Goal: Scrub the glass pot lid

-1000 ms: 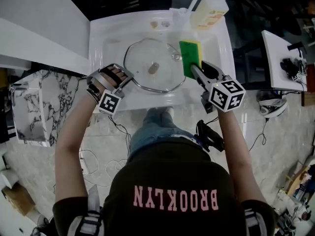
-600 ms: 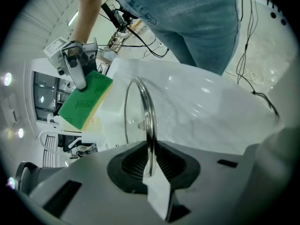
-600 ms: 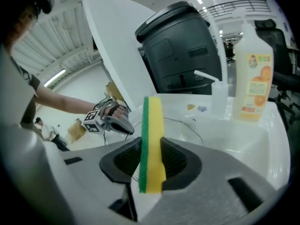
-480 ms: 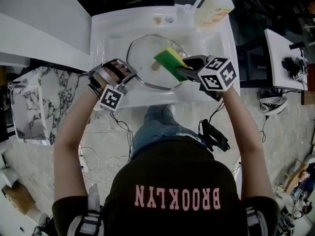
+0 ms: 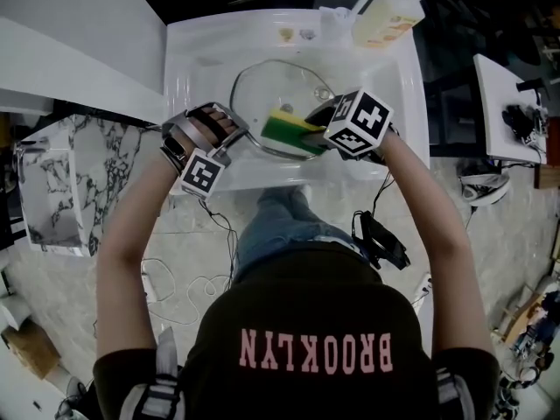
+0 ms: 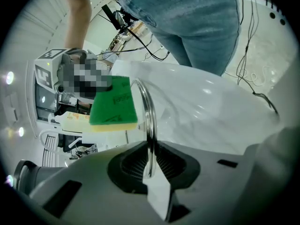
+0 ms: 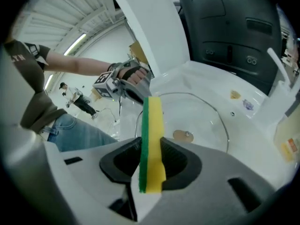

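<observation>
Glass pot lid (image 5: 278,90) in left tool (image 6: 150,165), sponge (image 5: 289,129) in right tool (image 7: 151,163)

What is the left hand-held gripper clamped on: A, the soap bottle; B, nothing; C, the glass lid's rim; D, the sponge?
C: in the left gripper view the left hand-held gripper is shut on the metal rim of the glass lid; the sponge sits in the right hand-held gripper.

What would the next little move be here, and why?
Probably rub the sponge across the lid. The left gripper is shut on the lid's rim, steadying it in the sink, and the right gripper grips the sponge over the glass, so scrubbing strokes look ready to start.
</observation>
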